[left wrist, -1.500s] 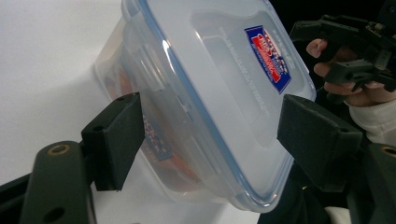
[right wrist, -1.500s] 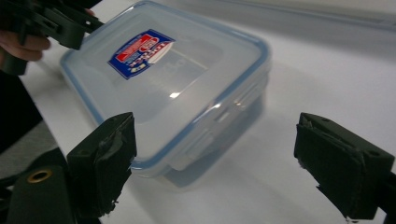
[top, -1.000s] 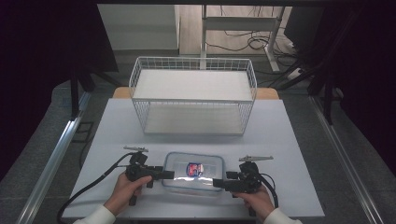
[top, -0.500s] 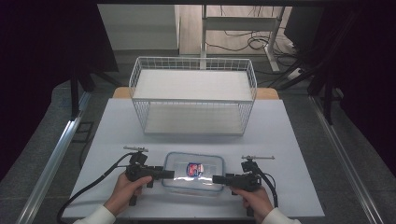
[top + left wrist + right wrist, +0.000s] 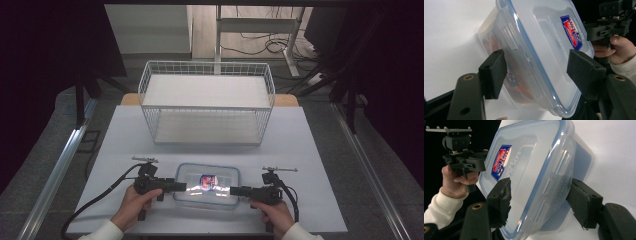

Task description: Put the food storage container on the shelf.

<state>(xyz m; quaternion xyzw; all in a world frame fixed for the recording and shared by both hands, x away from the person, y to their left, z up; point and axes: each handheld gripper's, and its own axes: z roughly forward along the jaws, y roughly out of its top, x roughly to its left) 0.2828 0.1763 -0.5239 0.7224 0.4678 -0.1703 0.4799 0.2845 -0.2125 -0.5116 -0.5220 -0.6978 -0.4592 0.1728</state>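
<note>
High view: lidded plastic container [image 5: 207,184] sits on the white table [image 5: 310,150], near edge, long axis left-right, in front of the wire basket [image 5: 207,107]. Left gripper [image 5: 181,187] straddles its left end and right gripper [image 5: 234,190] its right end; jaws have just been closing, pads apparently not yet pressing.

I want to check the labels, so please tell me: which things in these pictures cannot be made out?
- Container contents: orange-red shapes in the left gripper view, blurred by the cloudy wall.
- Lid label wording: too small and blurred in each view.
- Left gripper, right gripper: whether the pads press the container is unclear.
- Wire basket: its far floor edge lies behind mesh in the high view.
</note>
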